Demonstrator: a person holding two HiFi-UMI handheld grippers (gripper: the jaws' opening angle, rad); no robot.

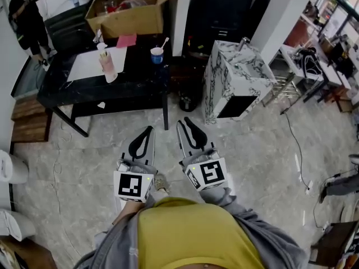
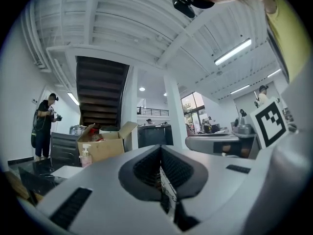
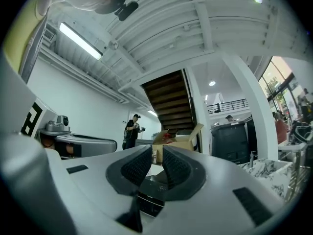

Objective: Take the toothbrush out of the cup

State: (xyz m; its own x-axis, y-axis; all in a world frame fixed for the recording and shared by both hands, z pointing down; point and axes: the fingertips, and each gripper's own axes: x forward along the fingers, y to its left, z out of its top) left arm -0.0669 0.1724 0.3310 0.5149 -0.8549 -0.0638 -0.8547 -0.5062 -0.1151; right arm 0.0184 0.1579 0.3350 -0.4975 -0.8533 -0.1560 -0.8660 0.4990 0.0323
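A blue cup (image 1: 157, 55) stands on the right end of the black table (image 1: 129, 86), and a white toothbrush (image 1: 164, 42) leans out of it to the right. Both grippers are held low over the floor, well short of the table. The left gripper (image 1: 147, 131) points toward the table; in the left gripper view (image 2: 160, 153) its black pads meet and hold nothing. My right gripper (image 1: 185, 122) sits beside it. In the right gripper view (image 3: 157, 153) a narrow gap shows between its pads, with nothing in it.
On the table are a pink pump bottle (image 1: 107, 65), a white sheet (image 1: 90, 63) and an open cardboard box (image 1: 132, 7). A marble-patterned cabinet (image 1: 235, 80) stands right of the table, with a black bin (image 1: 188, 101) between them. A person (image 1: 28, 18) stands far left.
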